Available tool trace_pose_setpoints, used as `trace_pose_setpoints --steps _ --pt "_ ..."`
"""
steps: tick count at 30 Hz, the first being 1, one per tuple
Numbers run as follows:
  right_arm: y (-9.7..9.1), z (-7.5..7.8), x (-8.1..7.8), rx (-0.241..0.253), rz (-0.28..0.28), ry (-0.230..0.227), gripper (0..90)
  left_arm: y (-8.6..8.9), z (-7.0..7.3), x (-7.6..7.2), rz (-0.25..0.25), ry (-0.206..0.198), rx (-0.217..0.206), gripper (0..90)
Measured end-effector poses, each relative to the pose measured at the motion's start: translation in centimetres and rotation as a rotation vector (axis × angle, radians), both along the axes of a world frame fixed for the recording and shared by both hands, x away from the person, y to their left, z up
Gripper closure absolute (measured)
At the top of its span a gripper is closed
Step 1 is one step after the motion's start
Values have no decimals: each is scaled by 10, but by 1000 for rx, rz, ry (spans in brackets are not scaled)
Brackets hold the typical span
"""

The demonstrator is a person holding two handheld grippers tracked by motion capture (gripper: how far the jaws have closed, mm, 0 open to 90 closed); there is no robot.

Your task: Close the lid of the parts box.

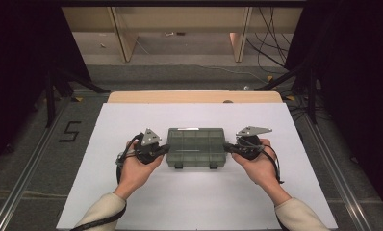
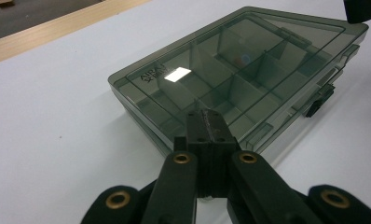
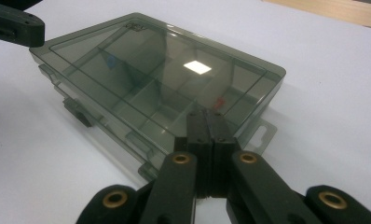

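A smoky see-through plastic organiser box (image 1: 197, 147) lies flat with its lid down in the middle of the white table sheet (image 1: 189, 202). Inside the organiser box (image 2: 239, 70) are several divided compartments, and two latches sit on its near edge. My left gripper (image 1: 167, 148) is shut and empty, its tips at the box's left end. My right gripper (image 1: 226, 147) is shut too, tips at the box's right end. In the left gripper view the left gripper (image 2: 207, 114) reaches over the box edge. In the right gripper view the right gripper (image 3: 205, 113) does likewise over the organiser box (image 3: 151, 79).
The white sheet covers a wooden table whose far edge (image 1: 194, 96) is bare. Beyond it lie a grey floor, wooden furniture legs (image 1: 124, 41) and loose cables (image 1: 271, 43). Metal rails (image 1: 31, 168) run along both sides of the table.
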State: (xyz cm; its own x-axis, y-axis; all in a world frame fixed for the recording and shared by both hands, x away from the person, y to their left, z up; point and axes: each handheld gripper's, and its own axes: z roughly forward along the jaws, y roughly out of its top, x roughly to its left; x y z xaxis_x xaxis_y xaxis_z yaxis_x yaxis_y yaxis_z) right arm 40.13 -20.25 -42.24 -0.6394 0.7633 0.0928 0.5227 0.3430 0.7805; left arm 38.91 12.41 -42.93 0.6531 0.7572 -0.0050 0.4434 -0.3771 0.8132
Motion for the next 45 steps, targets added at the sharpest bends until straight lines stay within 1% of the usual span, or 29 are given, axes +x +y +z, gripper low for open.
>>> trace_pose_setpoints --steps 3,4,7,9,10,12,13,14,18,21,22,23,24,25,26,27,30,31,33,34,35,37,38,39,40,41,42,43,45 --pt "1 -1 0 3 0 5 900 0 -1 0 -5 6 -2 898" --pt "1 0 -3 1 -22 32 900 0 -1 0 -4 7 -1 898" --pt "1 0 -2 1 -20 34 900 -1 -2 0 -4 10 -1 898" --pt "1 0 -2 -3 -14 26 900 -2 -3 0 5 7 -17 898" --pt "1 -1 -2 -3 -14 26 900 -2 -3 0 1 3 -1 898" --pt "1 -2 -1 -4 -7 20 900 -1 -3 0 -9 15 2 898" --pt "1 -3 0 -10 6 -2 900 -2 -3 0 -2 11 0 898" --pt "1 -2 -1 -7 -7 30 900 -2 -4 0 -3 10 4 898" --pt "1 -5 0 -20 6 12 900 -3 -5 0 -7 15 -7 898" --pt "1 -5 0 -22 6 15 900 -4 -6 0 -1 13 3 898" --pt "1 -6 1 -24 14 -2 900 -4 -7 0 -2 18 1 898" --pt "1 -6 1 -23 16 2 900 -4 -7 0 2 24 -3 898" --pt "2 -6 0 -18 4 14 900 -4 -6 0 -11 23 5 898" --pt "3 -5 -1 -13 -3 41 900 -4 -7 0 -2 18 -4 898" --pt "3 -5 -2 -15 -9 40 900 -4 -7 0 -2 19 -3 898" --pt "3 -7 -1 -25 2 25 900 -4 -8 0 -4 18 -1 898" --pt "4 -7 0 -19 14 28 900 -5 -8 0 -3 16 4 898" --pt "4 -8 1 -22 17 14 900 -5 -8 0 -2 17 4 898" --pt "4 -7 0 -26 16 36 900 -5 -8 0 -5 21 6 898" --pt "4 -8 0 -25 9 30 900 -5 -9 0 -1 19 5 898" --pt "4 -10 1 -31 19 14 900 -5 -9 0 -5 23 1 898" --pt "5 -9 0 -27 8 37 900 -5 -10 0 -3 20 18 898" --pt "5 -12 2 -33 22 6 900 -6 -11 0 -9 27 16 898" --pt "5 -12 1 -39 15 16 900 -6 -12 0 -7 16 19 898" --pt "6 -11 0 -30 8 42 900 -7 -12 0 -6 18 24 898" --pt "5 -12 0 -42 12 27 900 -7 -13 0 -9 19 17 898" --pt "5 -13 1 -40 15 22 900 -7 -13 0 -7 13 31 898" --pt "6 -12 0 -33 8 38 900 -8 -13 0 -6 18 29 898" --pt "5 -13 1 -36 11 42 900 -8 -14 1 -15 17 33 898"
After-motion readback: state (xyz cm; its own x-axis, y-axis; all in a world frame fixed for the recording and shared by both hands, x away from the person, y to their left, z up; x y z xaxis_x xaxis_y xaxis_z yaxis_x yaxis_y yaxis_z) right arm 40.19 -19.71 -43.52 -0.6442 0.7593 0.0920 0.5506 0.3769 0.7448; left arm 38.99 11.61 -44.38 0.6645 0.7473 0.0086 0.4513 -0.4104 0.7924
